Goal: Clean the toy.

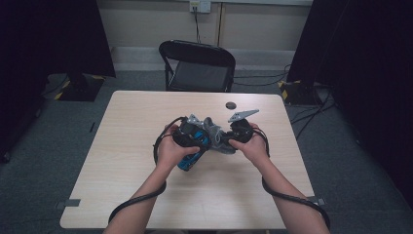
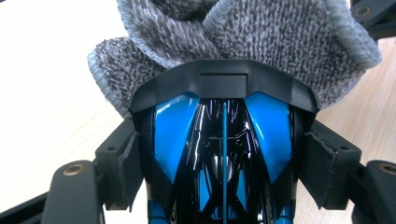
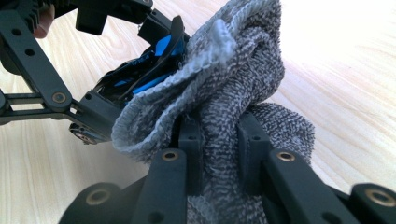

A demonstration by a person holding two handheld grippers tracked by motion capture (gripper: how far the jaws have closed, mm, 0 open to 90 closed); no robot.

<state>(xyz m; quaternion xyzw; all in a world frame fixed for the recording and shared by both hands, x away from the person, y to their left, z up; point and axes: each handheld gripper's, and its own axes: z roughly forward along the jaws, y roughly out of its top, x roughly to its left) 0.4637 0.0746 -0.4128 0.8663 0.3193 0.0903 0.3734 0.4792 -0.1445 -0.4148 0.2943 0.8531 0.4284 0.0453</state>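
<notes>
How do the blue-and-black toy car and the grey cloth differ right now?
The toy car is hard, glossy blue and black; the grey cloth is soft, matte and bunched. The left gripper clamps the car across its sides with jaws set wide; the right gripper pinches the cloth with jaws nearly together. Both are held above the table, with the cloth touching the car's end.

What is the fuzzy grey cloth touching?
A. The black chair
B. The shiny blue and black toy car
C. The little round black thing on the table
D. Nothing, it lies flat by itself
B: the grey cloth, pinched in the right tool, is bunched up against the end of the blue and black toy car that the left tool holds by its sides.
</notes>
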